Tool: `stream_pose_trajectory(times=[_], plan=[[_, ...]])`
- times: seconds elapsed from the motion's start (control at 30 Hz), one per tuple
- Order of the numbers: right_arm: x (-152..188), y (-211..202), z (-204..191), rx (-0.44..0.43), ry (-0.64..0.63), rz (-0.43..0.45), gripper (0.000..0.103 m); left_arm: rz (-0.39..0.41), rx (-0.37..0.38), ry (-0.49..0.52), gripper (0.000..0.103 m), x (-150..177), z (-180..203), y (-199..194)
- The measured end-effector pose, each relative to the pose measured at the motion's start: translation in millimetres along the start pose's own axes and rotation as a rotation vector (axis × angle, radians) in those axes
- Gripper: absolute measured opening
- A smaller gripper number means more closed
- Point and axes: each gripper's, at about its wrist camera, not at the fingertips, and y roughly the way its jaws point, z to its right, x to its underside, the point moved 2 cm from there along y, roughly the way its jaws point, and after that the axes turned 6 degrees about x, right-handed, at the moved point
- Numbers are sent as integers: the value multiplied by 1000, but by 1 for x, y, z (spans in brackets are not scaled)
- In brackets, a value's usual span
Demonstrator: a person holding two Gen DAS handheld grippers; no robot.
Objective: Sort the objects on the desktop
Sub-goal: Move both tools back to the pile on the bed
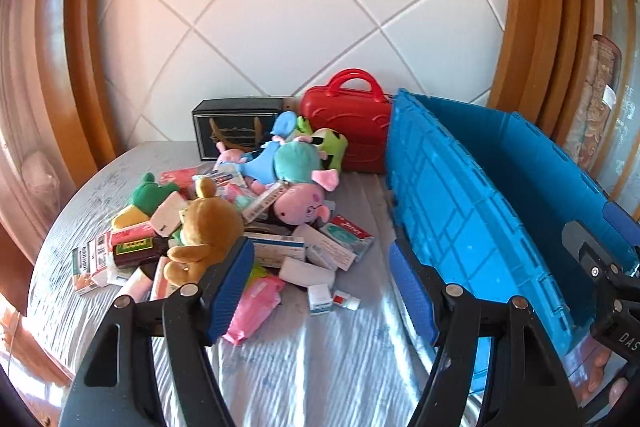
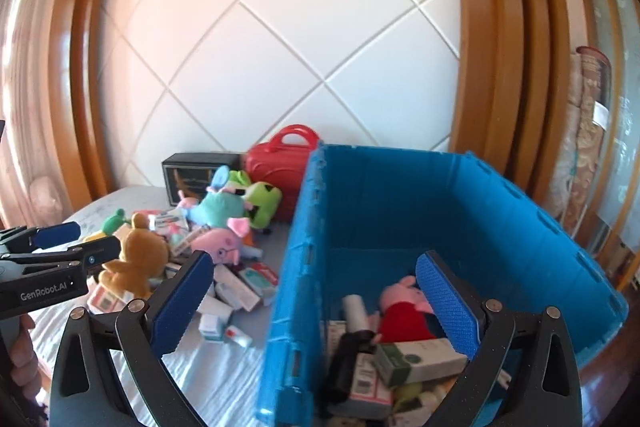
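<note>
Your left gripper (image 1: 320,287) has its jaws parted about halfway with nothing between them, and it points at the near edge of the heap. Your right gripper (image 2: 316,311) also has its jaws standing apart and empty, straddling the near wall of the big blue plastic crate (image 2: 520,227).

The unsorted things sit in one loose pile on the grey wood-grain counter (image 1: 320,367), just beside the crate's left wall. That probably keeps each carry short. A brown plush bear (image 1: 208,231) lies nearest your left jaws, with a pink plush pig (image 1: 304,205) and a teal-and-blue plush toy (image 1: 292,159) behind it. Flat white medicine boxes (image 1: 304,271) and a pink soft packet (image 1: 256,303) are scattered underneath and in front.

Inside the crate lie a pink pig doll in a red dress (image 2: 404,311), a green-and-white carton (image 2: 416,359) and other small packs. So sorting looks partly done, with most of the heap still to go.

A red hard-shell toy case (image 1: 352,131) and a black box (image 1: 236,127) stand against the back wall, clear of the pile. I cannot tell whether they are part of the sort.
</note>
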Motion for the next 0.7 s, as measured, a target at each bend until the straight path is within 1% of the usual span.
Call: stream_pose_trajectory(times=[0.17,0.27,0.33,0.47,0.6,0.7], plan=[[-4,10,-61,-68,-44,-3,103,-12,-80,-36,69,7,-69,3],[-1,26,-94,-99,-48,-39,103,-42,-129,-51,70,17,-112,9],[5,37,-114,-113,-52,-73,103,-79,-155,-66,70,28,-140,17],[23,62,-151,-134,-68,-149,103,-142,-173,-99,70,50,-187,34],[49,90,-172,-135,-66,-245,103,-205,-190,-118,69,75,-226,56],[70,112,-181,-125,-62,-318,103,-256,-184,-140,69,92,-245,76]])
